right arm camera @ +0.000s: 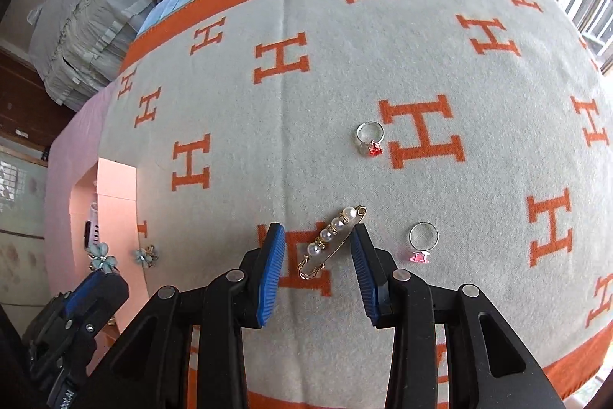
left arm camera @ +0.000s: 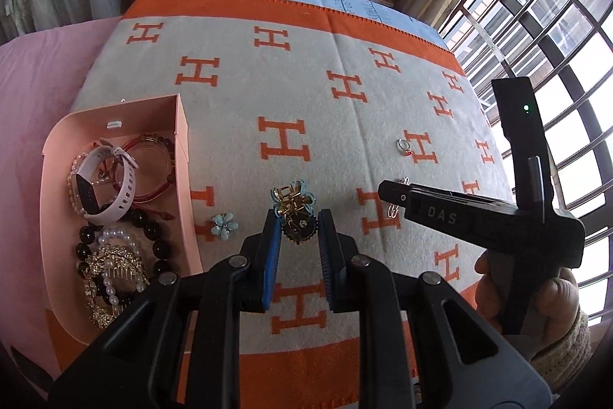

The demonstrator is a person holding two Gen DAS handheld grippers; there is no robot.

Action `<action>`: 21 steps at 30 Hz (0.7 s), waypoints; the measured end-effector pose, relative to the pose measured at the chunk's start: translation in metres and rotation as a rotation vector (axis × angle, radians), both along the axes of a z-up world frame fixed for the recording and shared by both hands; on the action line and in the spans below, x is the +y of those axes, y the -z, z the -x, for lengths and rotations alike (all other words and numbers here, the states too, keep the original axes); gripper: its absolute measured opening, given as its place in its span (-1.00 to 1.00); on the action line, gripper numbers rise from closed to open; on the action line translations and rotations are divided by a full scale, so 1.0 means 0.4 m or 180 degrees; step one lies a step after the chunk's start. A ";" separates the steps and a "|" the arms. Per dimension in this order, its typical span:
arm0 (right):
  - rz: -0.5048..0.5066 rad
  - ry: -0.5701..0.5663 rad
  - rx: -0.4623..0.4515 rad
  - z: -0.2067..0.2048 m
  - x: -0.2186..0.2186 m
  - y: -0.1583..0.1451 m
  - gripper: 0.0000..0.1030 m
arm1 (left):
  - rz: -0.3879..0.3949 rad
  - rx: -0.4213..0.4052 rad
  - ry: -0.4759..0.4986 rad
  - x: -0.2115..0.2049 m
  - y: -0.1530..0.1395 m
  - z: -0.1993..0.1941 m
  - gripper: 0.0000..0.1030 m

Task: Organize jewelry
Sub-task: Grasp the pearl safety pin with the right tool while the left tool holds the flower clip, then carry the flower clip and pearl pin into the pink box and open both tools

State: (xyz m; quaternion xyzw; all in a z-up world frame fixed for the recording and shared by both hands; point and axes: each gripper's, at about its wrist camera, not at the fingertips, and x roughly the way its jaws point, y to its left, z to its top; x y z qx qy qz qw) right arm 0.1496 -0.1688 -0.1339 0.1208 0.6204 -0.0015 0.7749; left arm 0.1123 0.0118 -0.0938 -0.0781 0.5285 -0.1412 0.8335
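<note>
Beyond the right gripper (right arm camera: 318, 255) the blanket (right arm camera: 383, 71) lies open up to its orange border. Its jaws stand apart astride the pearl pin (right arm camera: 331, 242), touching nothing, pointing steeply down. The left gripper (left arm camera: 297, 240) is clamped on a flower brooch (left arm camera: 293, 204), the pink box (left arm camera: 184, 156) to its left

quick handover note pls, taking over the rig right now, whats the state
Left tool: shut on a blue flower brooch, it seems, beside the pink box.
Right tool: open, pointing down with the pearl pin between its jaws, not gripped.
Done: white watch, bracelets, bead strings and a pearl comb are in the box.
Left on the blanket: pearl pin, red-stone ring, pink-stone ring, small blue flower.
</note>
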 end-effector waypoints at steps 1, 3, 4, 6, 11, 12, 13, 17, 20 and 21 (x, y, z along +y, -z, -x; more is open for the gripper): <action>0.0182 -0.0101 -0.0012 -0.005 0.024 -0.002 -0.29 | 0.0017 -0.0008 0.0006 0.007 -0.001 0.003 -0.68; 0.0495 -0.0279 -0.0040 -0.005 0.059 0.000 -0.29 | 0.0037 -0.0028 0.0013 0.020 -0.006 0.010 -0.68; 0.0631 -0.0356 -0.0053 -0.006 0.078 0.003 -0.29 | 0.0051 -0.0037 0.0015 0.026 -0.010 0.014 -0.68; 0.0797 -0.0436 -0.0095 -0.002 0.100 0.004 -0.35 | 0.0080 -0.0053 0.0010 0.039 -0.015 0.018 -0.68; 0.0654 -0.0388 -0.0076 0.004 0.091 0.000 -0.85 | 0.0154 -0.0091 -0.0032 0.072 -0.029 0.031 -0.68; 0.0532 -0.0358 -0.0074 0.014 0.068 0.000 -0.85 | 0.0162 -0.0102 -0.0040 0.078 -0.033 0.034 -0.68; 0.0367 -0.0314 -0.0066 0.015 0.055 -0.001 -0.85 | 0.0171 -0.0114 -0.0047 0.084 -0.037 0.037 -0.68; -0.0226 -0.0162 -0.0150 0.042 0.022 -0.034 -0.85 | 0.0186 -0.0162 -0.0072 0.114 -0.060 0.050 -0.68; -0.0439 -0.0223 -0.0360 0.065 0.040 -0.109 -0.85 | 0.0211 -0.0204 -0.0115 0.148 -0.090 0.061 -0.68; -0.0480 -0.0283 -0.0455 0.072 0.054 -0.142 -0.85 | 0.0209 -0.0239 -0.0136 0.162 -0.105 0.065 -0.68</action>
